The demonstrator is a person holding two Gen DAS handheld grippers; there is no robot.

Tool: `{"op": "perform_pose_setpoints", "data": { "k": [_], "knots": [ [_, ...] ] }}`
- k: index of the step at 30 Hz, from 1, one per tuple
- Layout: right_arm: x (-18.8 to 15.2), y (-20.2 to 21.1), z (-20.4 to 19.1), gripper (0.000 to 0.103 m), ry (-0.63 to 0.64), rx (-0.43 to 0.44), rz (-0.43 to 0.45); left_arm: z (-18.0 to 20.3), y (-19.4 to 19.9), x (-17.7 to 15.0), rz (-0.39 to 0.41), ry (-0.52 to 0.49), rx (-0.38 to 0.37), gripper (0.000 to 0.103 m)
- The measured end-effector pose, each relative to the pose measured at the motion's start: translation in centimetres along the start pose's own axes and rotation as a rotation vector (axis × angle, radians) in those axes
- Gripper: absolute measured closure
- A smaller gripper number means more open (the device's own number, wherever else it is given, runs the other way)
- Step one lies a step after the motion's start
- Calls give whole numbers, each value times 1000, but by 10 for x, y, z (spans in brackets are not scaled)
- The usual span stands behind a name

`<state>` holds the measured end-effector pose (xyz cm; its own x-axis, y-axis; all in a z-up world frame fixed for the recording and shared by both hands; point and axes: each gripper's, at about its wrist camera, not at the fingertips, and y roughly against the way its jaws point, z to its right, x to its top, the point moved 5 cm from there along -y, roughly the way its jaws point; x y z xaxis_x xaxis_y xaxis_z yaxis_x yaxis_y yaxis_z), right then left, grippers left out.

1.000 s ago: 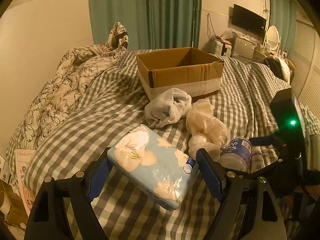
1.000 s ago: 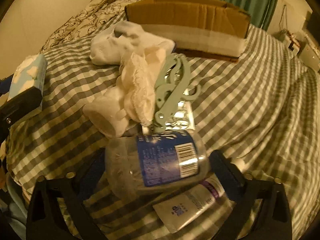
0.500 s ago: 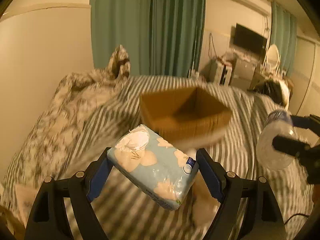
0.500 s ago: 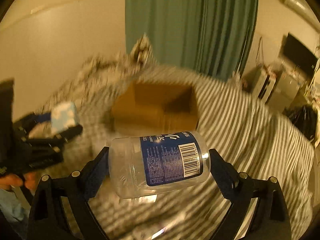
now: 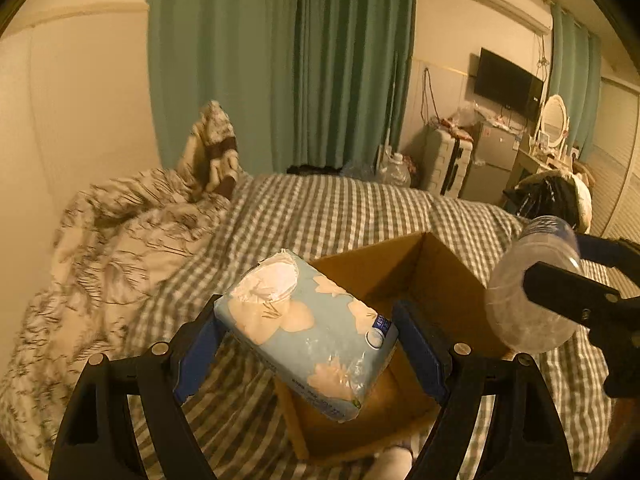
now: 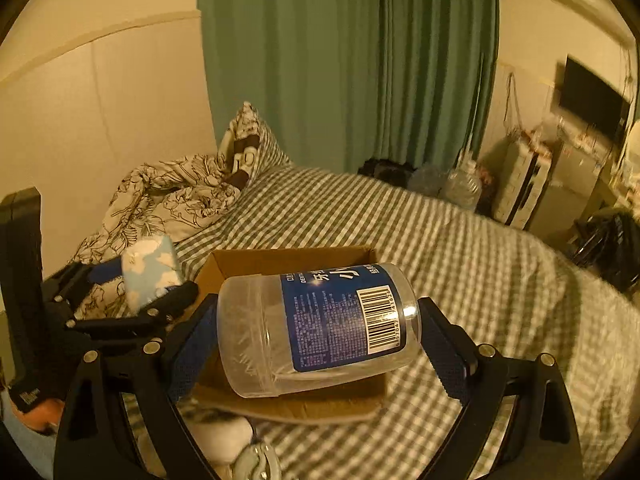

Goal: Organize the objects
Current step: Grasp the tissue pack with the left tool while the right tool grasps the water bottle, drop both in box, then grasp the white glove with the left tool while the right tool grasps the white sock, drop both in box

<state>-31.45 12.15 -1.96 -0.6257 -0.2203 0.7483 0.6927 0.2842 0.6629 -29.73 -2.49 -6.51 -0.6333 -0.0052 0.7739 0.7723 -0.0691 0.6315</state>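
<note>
My left gripper (image 5: 308, 344) is shut on a light blue tissue pack (image 5: 308, 328) with a flower print and holds it above the near left part of the open cardboard box (image 5: 432, 264). My right gripper (image 6: 316, 336) is shut on a clear plastic jar (image 6: 320, 328) with a blue label, lying sideways over the same box (image 6: 288, 258). The jar also shows at the right of the left wrist view (image 5: 528, 292). The tissue pack and left gripper show at the left of the right wrist view (image 6: 150, 276).
The box sits on a checked bedspread (image 5: 328, 208). A crumpled floral duvet (image 5: 120, 240) lies to the left by the wall. White cloth (image 6: 224, 436) lies just in front of the box. Green curtains (image 5: 280, 60) hang behind; furniture and a TV (image 5: 508, 84) stand at right.
Both grippers have lifted their objects off the bed and moved forward. They now hang over the open box, which sits close below instead of far ahead.
</note>
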Motion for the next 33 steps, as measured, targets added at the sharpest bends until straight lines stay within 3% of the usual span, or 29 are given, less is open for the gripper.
{"op": "perform_pose_setpoints", "data": {
  "k": [5,11,25,33],
  "knots": [
    [-7,-40,10,8,-53,26,-31,0,-32,-12,-46,6,-17,14],
    [-7,-39,20,2,-102,24,6,2,-35,-15,-32,-16,5,3],
    [11,93,4,1,13,-152,166,-5,66,13,102,-53,18,3],
    [-6,156,-8,1,20,-200,219,-7,126,5,160,-66,40,3]
  ]
}}
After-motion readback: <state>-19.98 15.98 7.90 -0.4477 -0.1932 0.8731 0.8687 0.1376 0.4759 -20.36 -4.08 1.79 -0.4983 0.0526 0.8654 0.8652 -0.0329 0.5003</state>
